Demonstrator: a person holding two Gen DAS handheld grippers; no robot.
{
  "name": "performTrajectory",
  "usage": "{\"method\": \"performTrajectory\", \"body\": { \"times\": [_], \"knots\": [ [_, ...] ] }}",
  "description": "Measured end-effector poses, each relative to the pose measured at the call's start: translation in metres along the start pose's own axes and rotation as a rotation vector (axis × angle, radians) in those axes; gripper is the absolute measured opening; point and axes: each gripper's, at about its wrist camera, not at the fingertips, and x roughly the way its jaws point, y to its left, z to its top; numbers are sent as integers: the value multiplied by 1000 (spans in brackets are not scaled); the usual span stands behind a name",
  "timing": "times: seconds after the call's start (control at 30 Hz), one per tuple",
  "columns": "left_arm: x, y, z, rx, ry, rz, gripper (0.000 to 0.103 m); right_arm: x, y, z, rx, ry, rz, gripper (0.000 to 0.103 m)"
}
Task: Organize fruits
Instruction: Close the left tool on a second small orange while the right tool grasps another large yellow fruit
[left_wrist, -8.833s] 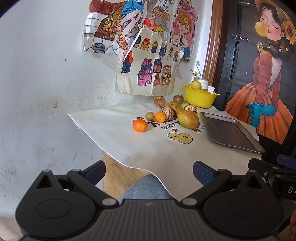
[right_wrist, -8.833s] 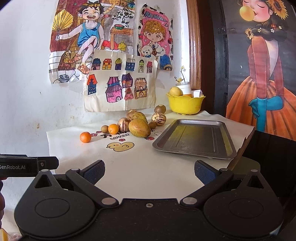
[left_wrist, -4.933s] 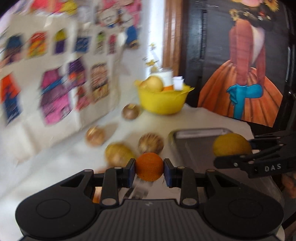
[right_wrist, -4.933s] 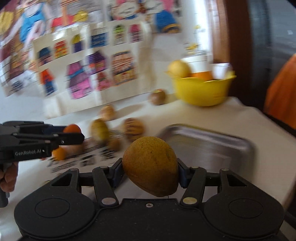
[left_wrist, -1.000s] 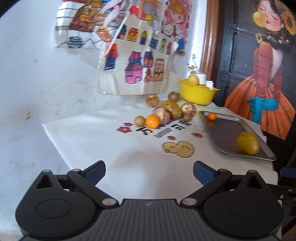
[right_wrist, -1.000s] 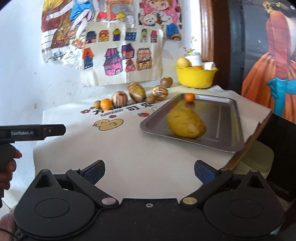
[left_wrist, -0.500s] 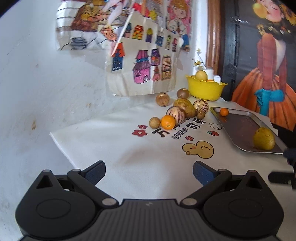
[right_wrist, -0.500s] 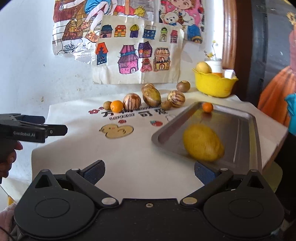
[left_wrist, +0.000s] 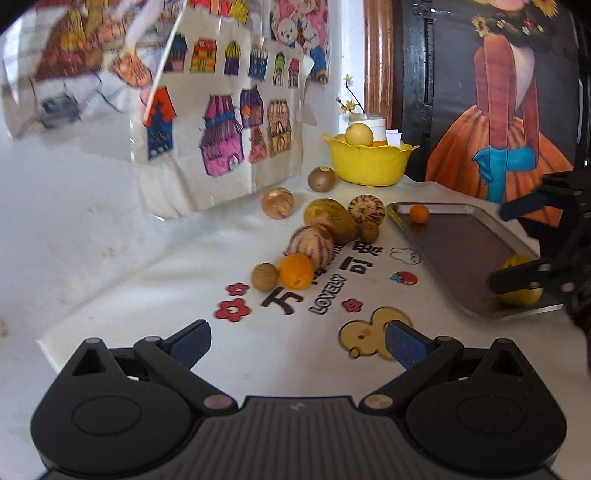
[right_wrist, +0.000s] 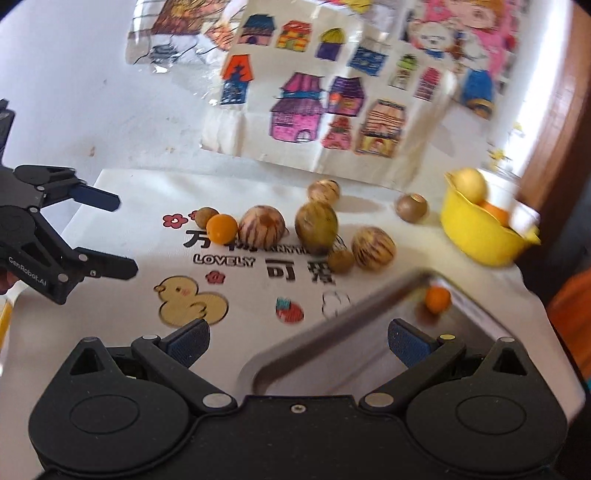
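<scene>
Several fruits lie in a cluster on the white table: an orange (left_wrist: 296, 270), a small brown fruit (left_wrist: 264, 277), striped melons (left_wrist: 311, 243) and a green-yellow mango (left_wrist: 330, 220). The metal tray (left_wrist: 461, 254) holds a small orange (left_wrist: 419, 213) at its far end and a yellow mango (left_wrist: 521, 291) at its near end. My left gripper (left_wrist: 298, 341) is open and empty, short of the cluster. My right gripper (right_wrist: 298, 341) is open and empty, over the tray's near corner (right_wrist: 332, 354); it also shows in the left wrist view (left_wrist: 517, 243).
A yellow bowl (left_wrist: 369, 162) with fruit stands at the back by the wall. Paper drawings (left_wrist: 229, 110) hang on the wall behind the table. The table edge (left_wrist: 48, 347) runs at the left. A dark door with a poster (left_wrist: 498, 92) is at the right.
Both grippers have moved forward and closer to the fruit cluster. The right gripper has swung left over the tray's near corner. Both stay open and empty.
</scene>
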Motion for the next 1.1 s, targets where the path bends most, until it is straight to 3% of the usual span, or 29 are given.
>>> {"method": "performTrajectory", "body": {
  "times": [0.23, 0.3, 0.5, 0.7, 0.83, 1.1],
  "knots": [
    [26, 12, 12, -162, 24, -62, 102, 42, -34, 34, -278, -37, 19, 102],
    [33, 12, 17, -114, 18, -56, 102, 55, -43, 42, -342, -38, 27, 100],
    [52, 9, 33, 165, 29, -54, 101, 92, -56, 60, -463, -24, 106, 96],
    [74, 2, 41, 371, 40, -82, 94, 129, -52, 75, -487, 3, 167, 85],
    [87, 1, 42, 432, 65, -104, 91, 148, -47, 80, -503, 16, 206, 82],
    [102, 5, 46, 484, 108, -135, 73, 173, -40, 85, -511, 50, 274, 73]
  ]
}}
